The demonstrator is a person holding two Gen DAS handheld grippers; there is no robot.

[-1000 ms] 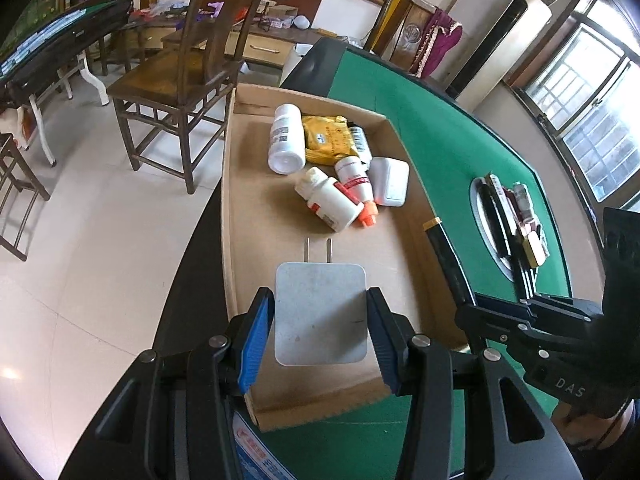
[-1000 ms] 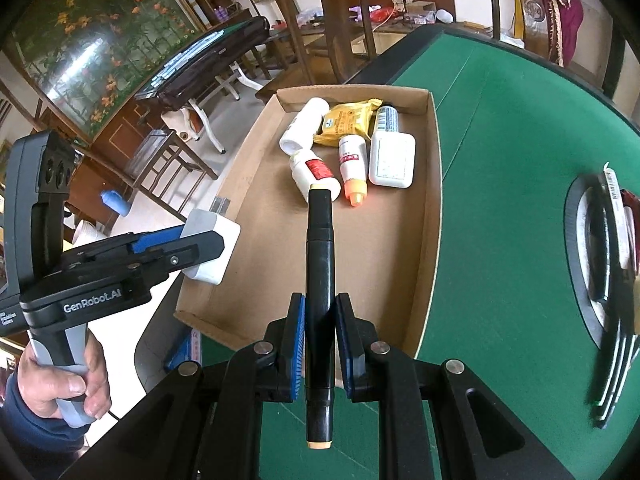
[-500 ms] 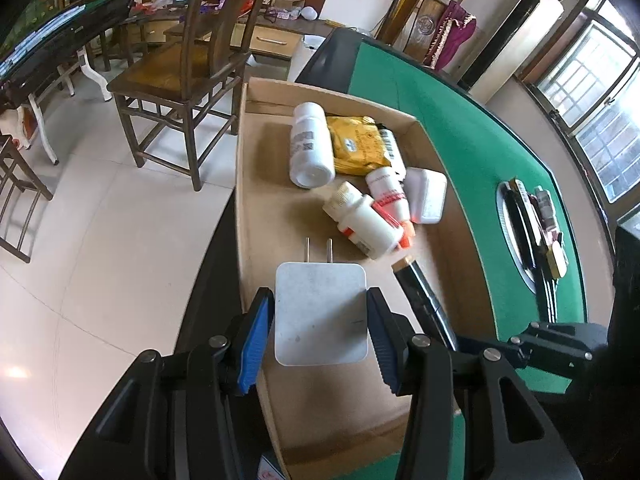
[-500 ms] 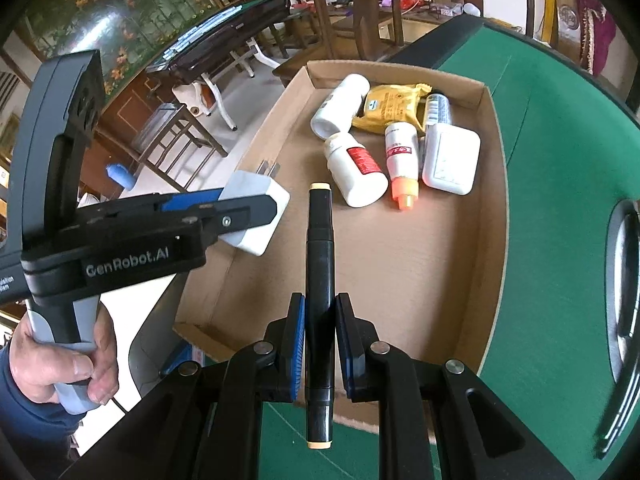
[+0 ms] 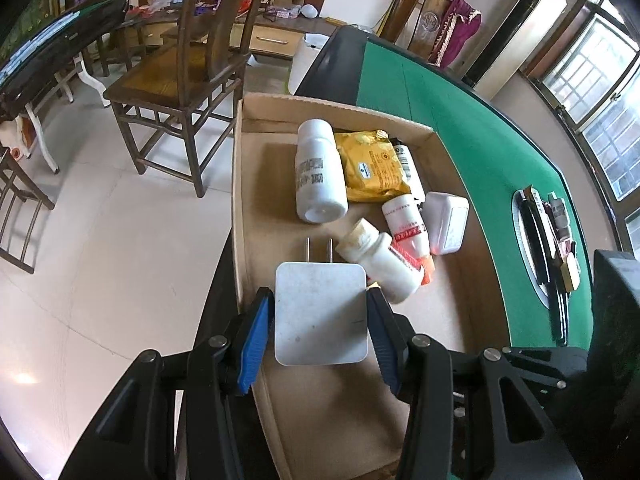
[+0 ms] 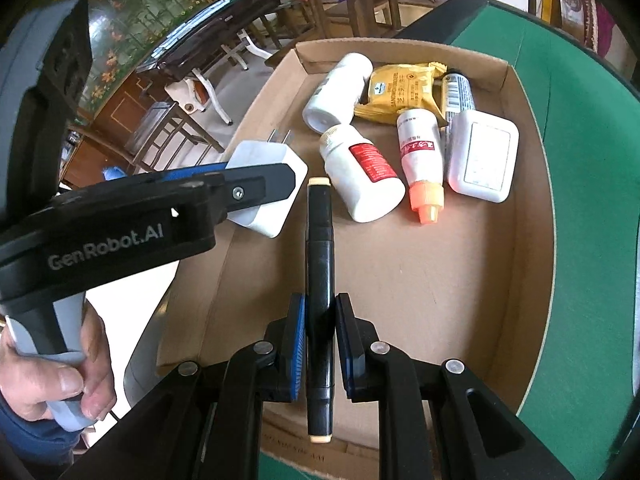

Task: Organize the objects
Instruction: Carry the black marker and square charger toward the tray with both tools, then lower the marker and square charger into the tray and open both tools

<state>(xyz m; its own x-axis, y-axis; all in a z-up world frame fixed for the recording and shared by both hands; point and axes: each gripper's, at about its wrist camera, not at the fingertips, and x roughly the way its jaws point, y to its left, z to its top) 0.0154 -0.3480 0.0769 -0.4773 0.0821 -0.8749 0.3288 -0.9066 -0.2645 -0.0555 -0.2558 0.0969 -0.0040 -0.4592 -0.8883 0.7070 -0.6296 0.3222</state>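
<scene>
The white charger [image 5: 321, 314] sits clamped flat between the blue pads of the left hand-held gripper [image 5: 320, 328], prongs pointing ahead over the near left part of the cardboard box [image 6: 536, 184], while the right hand-held gripper [image 6: 320, 332] is closed tight on a black marker [image 6: 319, 264] lying lengthwise along its fingers, both apparently carried so they can be dropped in beside the bottles [image 6: 360, 172] just ahead. Whether either item touches the box floor cannot be told, and the counter [image 5: 480, 148] tray's contents are too small to name.
</scene>
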